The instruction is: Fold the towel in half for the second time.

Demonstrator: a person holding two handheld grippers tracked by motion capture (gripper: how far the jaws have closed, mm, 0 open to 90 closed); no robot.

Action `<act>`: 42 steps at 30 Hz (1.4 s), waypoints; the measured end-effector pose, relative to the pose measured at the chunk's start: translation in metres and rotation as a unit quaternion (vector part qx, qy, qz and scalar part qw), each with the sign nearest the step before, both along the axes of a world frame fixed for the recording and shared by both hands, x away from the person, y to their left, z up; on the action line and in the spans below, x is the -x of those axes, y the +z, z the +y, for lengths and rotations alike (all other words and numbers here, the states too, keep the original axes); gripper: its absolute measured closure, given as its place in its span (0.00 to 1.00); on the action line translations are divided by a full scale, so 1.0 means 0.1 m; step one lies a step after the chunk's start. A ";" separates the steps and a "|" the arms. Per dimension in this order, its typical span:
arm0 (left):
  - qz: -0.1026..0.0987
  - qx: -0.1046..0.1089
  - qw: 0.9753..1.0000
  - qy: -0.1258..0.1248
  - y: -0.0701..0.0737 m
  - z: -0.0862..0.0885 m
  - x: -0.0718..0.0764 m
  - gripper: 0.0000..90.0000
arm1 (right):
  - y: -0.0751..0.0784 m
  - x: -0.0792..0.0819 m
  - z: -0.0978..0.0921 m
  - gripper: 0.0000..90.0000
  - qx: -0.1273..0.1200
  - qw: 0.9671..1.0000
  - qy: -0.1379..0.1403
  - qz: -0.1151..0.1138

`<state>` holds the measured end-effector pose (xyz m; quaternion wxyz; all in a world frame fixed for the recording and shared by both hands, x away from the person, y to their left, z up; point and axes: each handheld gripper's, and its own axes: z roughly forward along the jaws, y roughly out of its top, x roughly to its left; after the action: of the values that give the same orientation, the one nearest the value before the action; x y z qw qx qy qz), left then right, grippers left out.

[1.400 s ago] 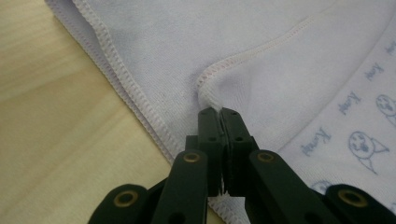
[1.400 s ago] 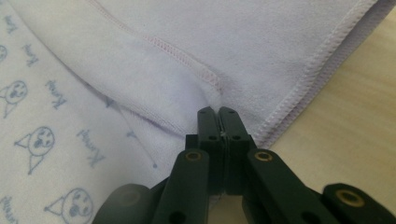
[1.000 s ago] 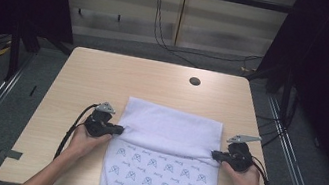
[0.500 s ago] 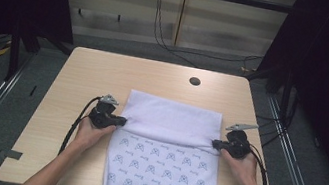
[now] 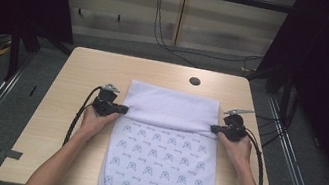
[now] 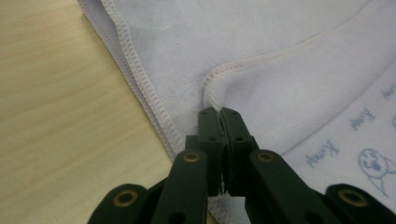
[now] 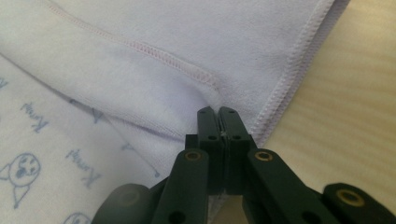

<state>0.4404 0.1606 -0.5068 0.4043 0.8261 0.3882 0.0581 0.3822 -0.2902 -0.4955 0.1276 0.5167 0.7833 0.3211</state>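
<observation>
Left gripper point(image 5: 119, 110) clamped on the towel point(image 5: 165, 138) at its folded left edge; right gripper point(image 5: 217, 129) clamped on the folded right edge. Towel lies flat mid-table point(image 5: 79, 73), plain half folded over the printed half, near end overhanging the front.

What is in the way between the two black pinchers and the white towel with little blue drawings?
Nothing visible. The left gripper and right gripper are each already clamped on an edge of the white printed towel, with no gap or object between.
</observation>
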 end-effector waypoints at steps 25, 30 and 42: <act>-0.049 0.079 0.996 -0.002 0.57 0.23 -0.10 0.98 | 0.35 -0.35 -0.15 0.99 -0.113 0.988 -0.031 -0.100; -0.087 0.081 0.993 -0.019 0.99 0.29 0.14 0.98 | 0.81 -0.09 -0.15 0.99 -0.106 0.983 0.007 -0.147; -0.122 0.143 0.980 -0.060 1.53 0.53 0.77 0.98 | 1.50 0.73 -0.17 0.99 -0.128 0.962 0.076 -0.229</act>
<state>0.3634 0.2134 -0.3536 0.5655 0.7682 0.2900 0.0776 0.3091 -0.3069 -0.3452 0.2121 0.3799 0.7226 0.5371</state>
